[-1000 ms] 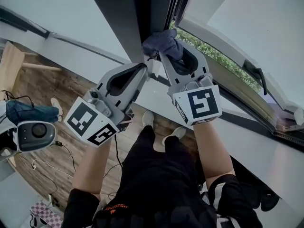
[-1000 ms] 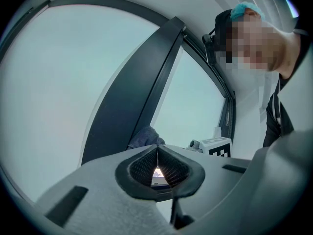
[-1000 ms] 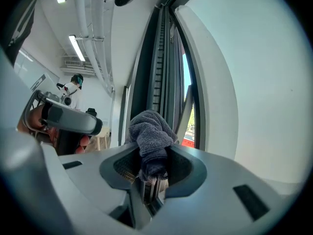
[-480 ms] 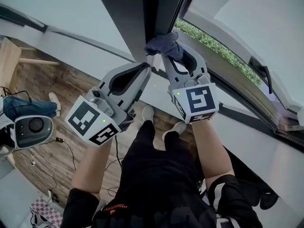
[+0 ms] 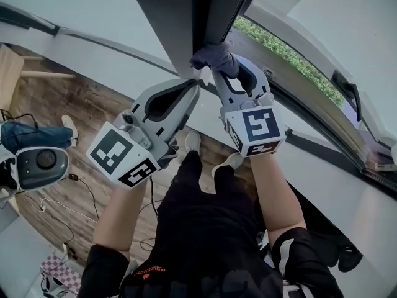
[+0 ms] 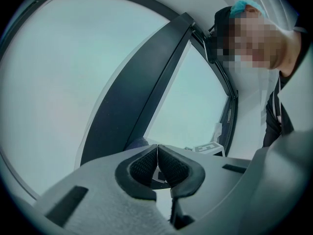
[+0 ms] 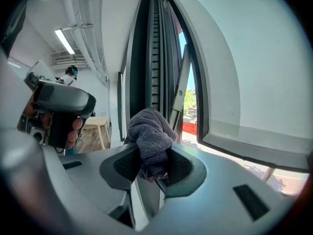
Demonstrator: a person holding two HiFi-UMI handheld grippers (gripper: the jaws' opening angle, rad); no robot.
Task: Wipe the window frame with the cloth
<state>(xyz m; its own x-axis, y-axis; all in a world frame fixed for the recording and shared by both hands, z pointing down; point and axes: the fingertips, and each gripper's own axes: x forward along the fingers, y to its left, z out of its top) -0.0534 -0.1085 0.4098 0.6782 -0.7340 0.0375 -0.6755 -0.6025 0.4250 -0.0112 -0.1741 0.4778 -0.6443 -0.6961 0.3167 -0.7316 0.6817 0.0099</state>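
Pinching the soft, light cloth [image 7: 149, 131] by its bunched middle, the right gripper [image 7: 152, 164] presses it, seemingly, onto the window frame [image 7: 155, 58] just ahead, while the left gripper [image 6: 157, 155] beside it is closed and empty.

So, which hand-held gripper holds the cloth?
The right hand-held gripper, clamped on the dark grey knitted cloth; the left hand-held gripper is shut and empty.

No word, number or brand is legible. Printed signs: black-and-white square markers on the cube faces of the left gripper [image 5: 195, 90] and right gripper [image 5: 216, 71]. Below the cubes, orange print on the person's black shirt [image 5: 205, 228] is too small to read.
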